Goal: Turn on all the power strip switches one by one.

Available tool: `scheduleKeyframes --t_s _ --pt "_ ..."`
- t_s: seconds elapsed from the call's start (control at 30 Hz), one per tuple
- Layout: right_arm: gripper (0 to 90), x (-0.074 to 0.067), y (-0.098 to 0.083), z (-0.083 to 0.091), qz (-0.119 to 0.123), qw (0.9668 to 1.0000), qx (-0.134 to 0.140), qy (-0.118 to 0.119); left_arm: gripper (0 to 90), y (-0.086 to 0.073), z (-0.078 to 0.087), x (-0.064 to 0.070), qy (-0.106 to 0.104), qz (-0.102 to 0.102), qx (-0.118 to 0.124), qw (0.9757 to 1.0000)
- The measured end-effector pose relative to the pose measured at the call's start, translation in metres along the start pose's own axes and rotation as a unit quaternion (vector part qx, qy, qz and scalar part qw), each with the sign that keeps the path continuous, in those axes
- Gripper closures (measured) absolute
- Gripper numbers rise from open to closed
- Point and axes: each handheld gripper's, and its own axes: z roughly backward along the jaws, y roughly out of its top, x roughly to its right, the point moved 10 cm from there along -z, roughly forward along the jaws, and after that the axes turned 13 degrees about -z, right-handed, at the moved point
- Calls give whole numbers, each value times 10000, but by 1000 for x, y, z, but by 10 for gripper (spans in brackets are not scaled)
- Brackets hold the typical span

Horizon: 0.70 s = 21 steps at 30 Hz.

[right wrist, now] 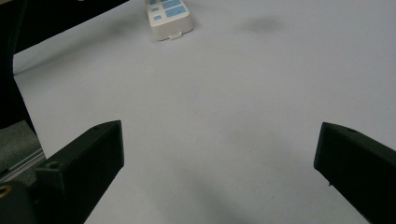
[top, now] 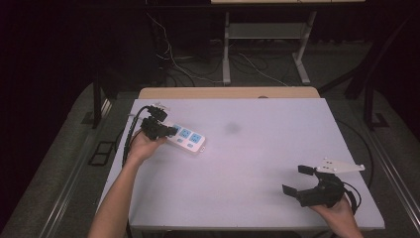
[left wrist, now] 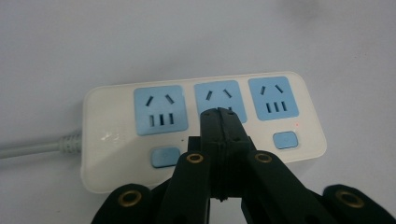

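We think the job here has to do with the power strip (top: 185, 137), though nobody told us the task. It is white with three blue sockets and it lies flat on the bench (top: 257, 163), near the far left corner. Its grey cord (left wrist: 32, 148) runs off from one short end.

Our left tool (top: 157, 125) is right over the strip. In the left gripper view its two black jaws are pressed together with nothing between them, and the closed tip sits just over the middle socket (left wrist: 219, 95). We cannot tell if the tip touches the strip or only hangs above it. It looks to us like the closed tip is being used as a poker, maybe to push one of the two small blue buttons (left wrist: 165, 157) on the near side of the strip. That is our guess.

If so, the next move needs care. The tip would have to slide a little way to a button and then press straight down. The strip is light and could skid or tip up if pushed from the side.

Our right tool (top: 303, 182) is well apart, near the right front corner of the bench. Its jaws are spread wide and hold nothing. It could come over to hold the strip steady.

Nothing stands in the way between them. We see only a faint dark smudge (top: 232, 128) on the bench top. Past the bench there are table legs and loose wires on the floor.
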Motion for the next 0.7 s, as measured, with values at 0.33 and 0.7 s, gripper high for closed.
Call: scheduleKeyframes --t_s 0.33,0.7 --pt "16 0 0 0 18 10000 -24 -16 897 -5 8 -14 126 116 46 9998" --pt "16 1 0 0 23 10000 -18 -22 896 -11 0 -21 164 187 -20 9997"
